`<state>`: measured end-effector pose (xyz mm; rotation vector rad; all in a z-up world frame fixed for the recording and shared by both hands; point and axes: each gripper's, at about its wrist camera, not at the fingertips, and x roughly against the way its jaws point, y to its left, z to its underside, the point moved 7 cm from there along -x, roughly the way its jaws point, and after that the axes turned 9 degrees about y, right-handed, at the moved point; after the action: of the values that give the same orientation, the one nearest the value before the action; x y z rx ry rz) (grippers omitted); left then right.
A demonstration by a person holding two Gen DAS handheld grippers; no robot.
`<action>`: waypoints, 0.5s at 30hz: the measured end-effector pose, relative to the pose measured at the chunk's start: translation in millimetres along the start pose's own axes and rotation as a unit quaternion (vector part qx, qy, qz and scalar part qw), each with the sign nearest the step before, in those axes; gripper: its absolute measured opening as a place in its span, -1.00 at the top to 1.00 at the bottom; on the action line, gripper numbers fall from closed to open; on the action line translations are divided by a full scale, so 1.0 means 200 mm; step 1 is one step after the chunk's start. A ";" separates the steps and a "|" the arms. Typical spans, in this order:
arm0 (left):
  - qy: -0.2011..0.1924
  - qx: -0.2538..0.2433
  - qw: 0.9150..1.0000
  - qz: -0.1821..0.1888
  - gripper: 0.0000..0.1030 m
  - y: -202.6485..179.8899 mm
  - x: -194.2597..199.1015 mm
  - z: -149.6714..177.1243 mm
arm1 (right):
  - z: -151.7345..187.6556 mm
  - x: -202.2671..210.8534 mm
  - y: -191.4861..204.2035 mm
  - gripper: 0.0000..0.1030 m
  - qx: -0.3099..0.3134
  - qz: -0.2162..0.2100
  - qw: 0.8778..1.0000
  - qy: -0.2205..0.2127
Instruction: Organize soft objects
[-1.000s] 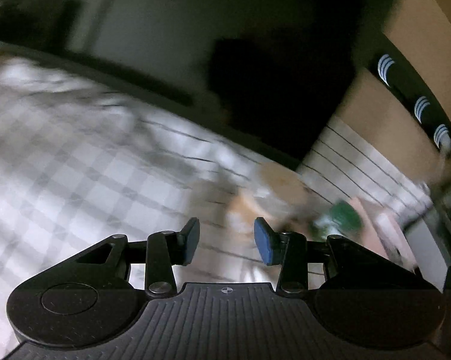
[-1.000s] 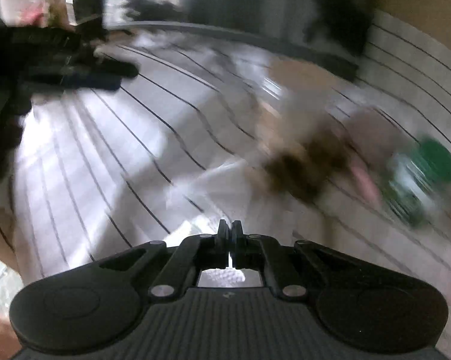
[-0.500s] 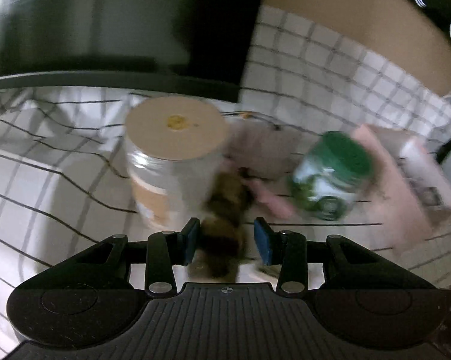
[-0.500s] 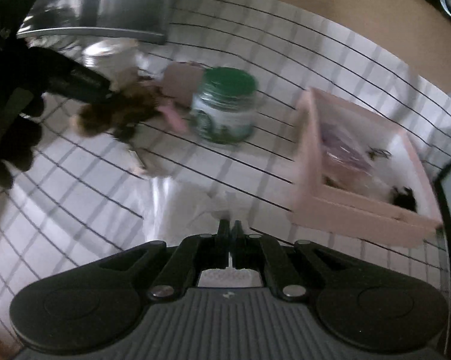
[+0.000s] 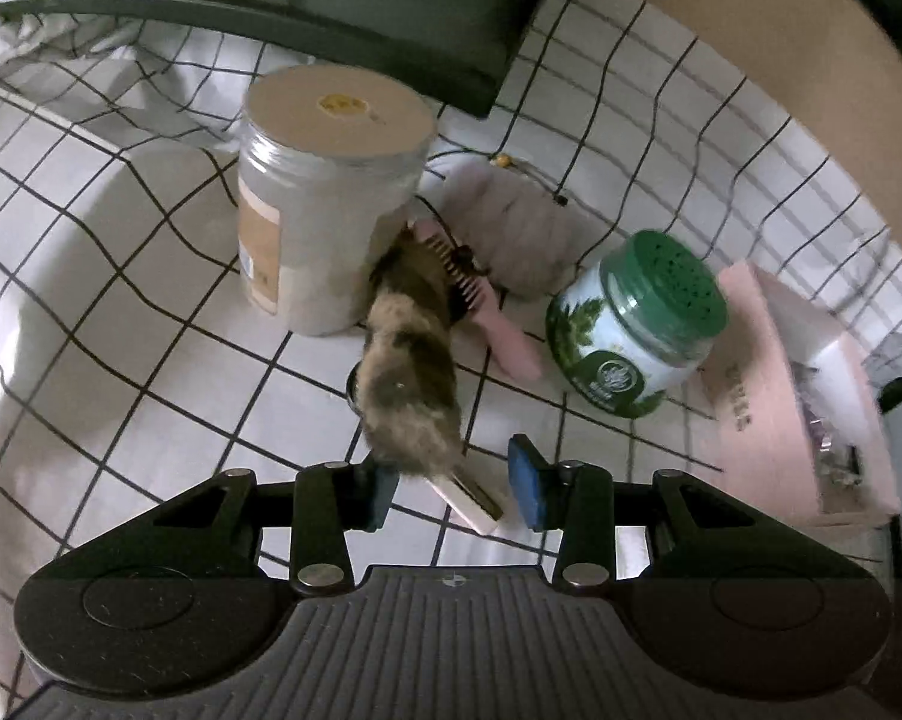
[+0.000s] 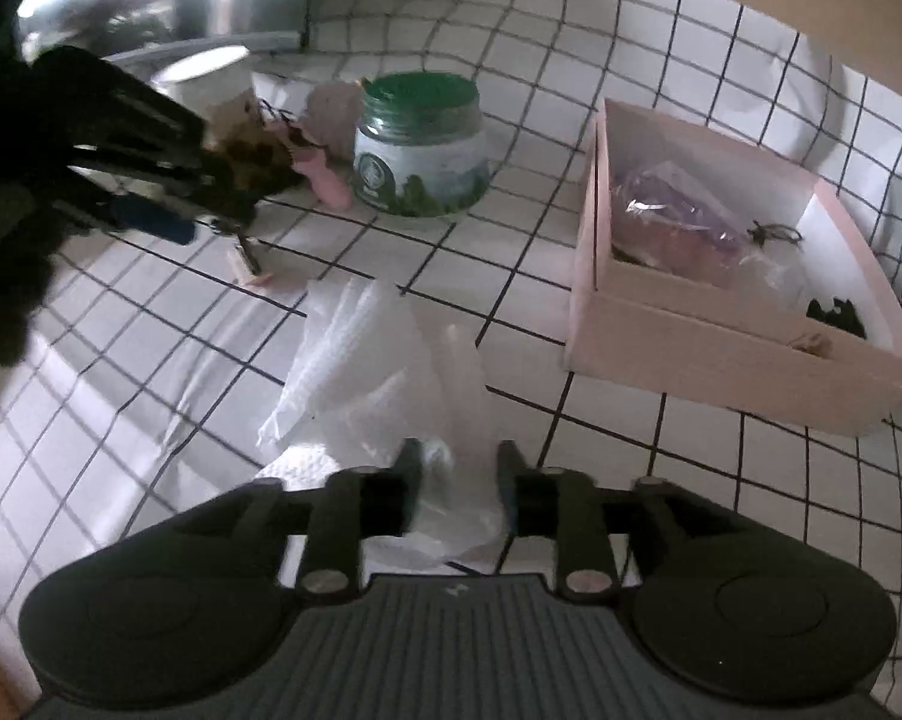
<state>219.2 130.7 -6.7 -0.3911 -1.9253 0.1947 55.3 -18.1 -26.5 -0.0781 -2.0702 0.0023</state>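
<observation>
My left gripper (image 5: 454, 489) hangs open over a fluffy brown-and-tan fur piece (image 5: 409, 378) on the checked cloth. The fur's near end touches the left pad, and a small cream clip (image 5: 469, 498) lies between the fingers. Behind it lie a pink comb (image 5: 499, 330) and a grey-pink soft pouch (image 5: 511, 234). My right gripper (image 6: 460, 474) is opening its jaws. A clear plastic bag with white tissue (image 6: 379, 372) lies between them, and the pads stand off it. In the right wrist view the left gripper (image 6: 193, 186) shows dark at the left by the fur piece (image 6: 253, 162).
A large jar with a tan lid (image 5: 331, 180) stands just behind the fur. A green-lidded jar (image 5: 637, 324) (image 6: 421, 144) stands to its right. An open pink box (image 6: 721, 336) (image 5: 775, 372) holding wrapped items sits at the right. A dark cushion lies at the back.
Both grippers swung over the cloth to the clutter. The left closed in on the fur piece. The right gripper's jaws went from shut to apart over the plastic bag.
</observation>
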 end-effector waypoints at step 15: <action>-0.014 -0.069 0.995 -0.075 0.14 -0.19 -0.10 0.09 | 0.04 0.18 -0.19 0.00 0.029 -0.086 0.991 -0.098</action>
<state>202.0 88.6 -19.3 -0.3348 -1.9930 -0.0316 29.7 -54.0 2.9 0.1416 -2.2650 -0.0365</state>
